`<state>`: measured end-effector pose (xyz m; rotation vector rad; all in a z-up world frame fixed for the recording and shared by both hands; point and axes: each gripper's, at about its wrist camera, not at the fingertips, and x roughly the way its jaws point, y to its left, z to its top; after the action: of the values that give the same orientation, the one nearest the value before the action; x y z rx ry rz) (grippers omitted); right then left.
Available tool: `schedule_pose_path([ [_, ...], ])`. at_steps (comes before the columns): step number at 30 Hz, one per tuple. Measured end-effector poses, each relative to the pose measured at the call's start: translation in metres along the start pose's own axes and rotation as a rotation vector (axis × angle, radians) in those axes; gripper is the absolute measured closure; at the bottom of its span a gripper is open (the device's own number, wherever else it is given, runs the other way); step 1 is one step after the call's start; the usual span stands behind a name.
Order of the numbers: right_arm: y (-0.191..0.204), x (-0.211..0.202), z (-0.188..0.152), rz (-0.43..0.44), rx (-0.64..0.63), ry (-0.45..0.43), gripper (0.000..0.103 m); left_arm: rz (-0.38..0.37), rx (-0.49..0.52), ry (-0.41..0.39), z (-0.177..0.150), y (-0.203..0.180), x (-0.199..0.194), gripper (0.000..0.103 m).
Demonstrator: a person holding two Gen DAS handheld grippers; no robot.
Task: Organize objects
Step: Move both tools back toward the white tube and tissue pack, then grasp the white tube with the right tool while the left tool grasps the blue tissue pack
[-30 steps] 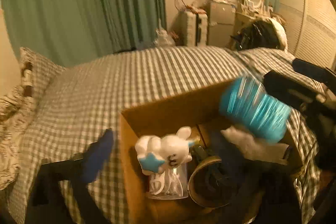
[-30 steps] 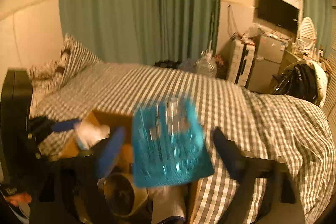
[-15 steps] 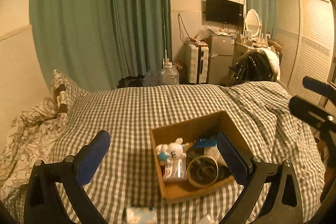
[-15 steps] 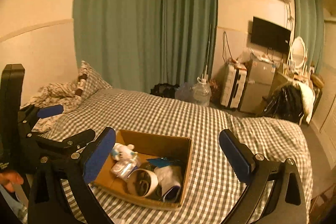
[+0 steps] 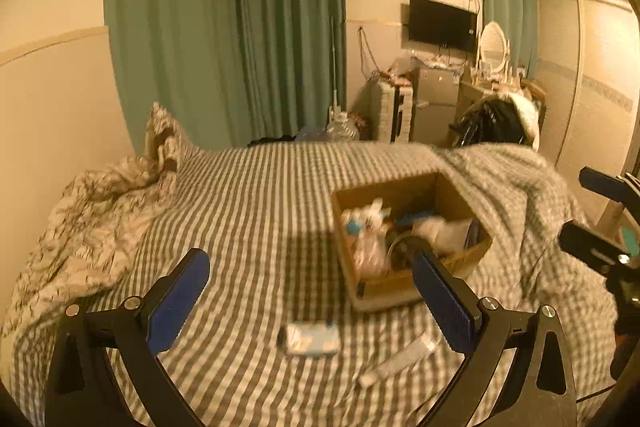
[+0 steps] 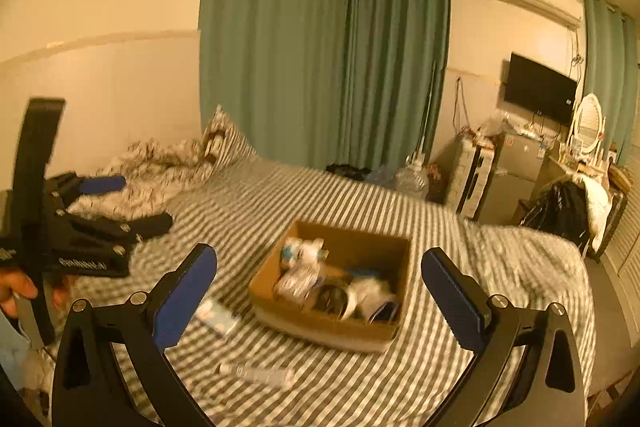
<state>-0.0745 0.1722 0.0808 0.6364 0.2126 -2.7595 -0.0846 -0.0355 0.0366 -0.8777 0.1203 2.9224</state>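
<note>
Both claws, left claw and right claw, now hang wide and empty, pulled back from the cardboard box; the blue holder is dropped in

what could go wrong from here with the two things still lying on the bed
1. The flat pack and the clear tube lie on soft checked bedding; pressing down with an open left gripper may sink them into the cover, so a grasp could catch fabric.
2. The cardboard box already looks crowded, so another item may perch on top or spill out.
3. Both views are motion-blurred, so aiming the right gripper could be off.
</note>
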Motion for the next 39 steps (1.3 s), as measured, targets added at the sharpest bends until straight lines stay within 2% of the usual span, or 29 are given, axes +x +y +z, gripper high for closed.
schedule_pose_path([
  [6, 0.012, 0.052, -0.076, 0.003, 0.035, 0.137, 0.000, 0.012, -0.030, 0.110, -0.072, -0.004, 0.036, 0.000],
  [9, 0.019, 0.082, -0.112, 0.006, 0.039, 0.199, 0.000, 0.060, -0.042, 0.146, -0.105, -0.004, 0.060, 0.000],
  [14, 0.037, 0.122, -0.165, 0.015, 0.025, 0.332, 0.000, 0.122, -0.010, 0.220, -0.131, -0.002, 0.092, 0.000],
  [17, 0.046, 0.139, -0.184, 0.045, 0.078, 0.434, 0.000, 0.116, -0.039, 0.221, -0.138, 0.006, 0.098, 0.000],
  [20, 0.051, 0.159, -0.201, 0.056, 0.182, 0.533, 0.000, 0.152, -0.052, 0.220, -0.140, 0.010, 0.098, 0.000],
  [29, 0.069, 0.197, -0.199, 0.019, 0.280, 0.599, 0.001, 0.177, -0.102, 0.208, -0.141, 0.024, 0.094, 0.000],
  [32, 0.071, 0.212, -0.196, -0.006, 0.327, 0.599, 0.010, 0.168, -0.110, 0.209, -0.141, 0.026, 0.093, 0.000],
  [34, 0.071, 0.216, -0.196, -0.043, 0.313, 0.589, 0.025, 0.163, -0.116, 0.216, -0.141, 0.028, 0.094, 0.000],
  [35, 0.071, 0.215, -0.196, -0.053, 0.306, 0.585, 0.029, 0.161, -0.116, 0.218, -0.141, 0.027, 0.094, 0.000],
  [37, 0.071, 0.210, -0.193, -0.064, 0.280, 0.564, 0.053, 0.154, -0.112, 0.226, -0.142, 0.026, 0.095, 0.000],
  [39, 0.068, 0.201, -0.191, -0.064, 0.248, 0.540, 0.065, 0.150, -0.101, 0.235, -0.142, 0.023, 0.097, 0.000],
])
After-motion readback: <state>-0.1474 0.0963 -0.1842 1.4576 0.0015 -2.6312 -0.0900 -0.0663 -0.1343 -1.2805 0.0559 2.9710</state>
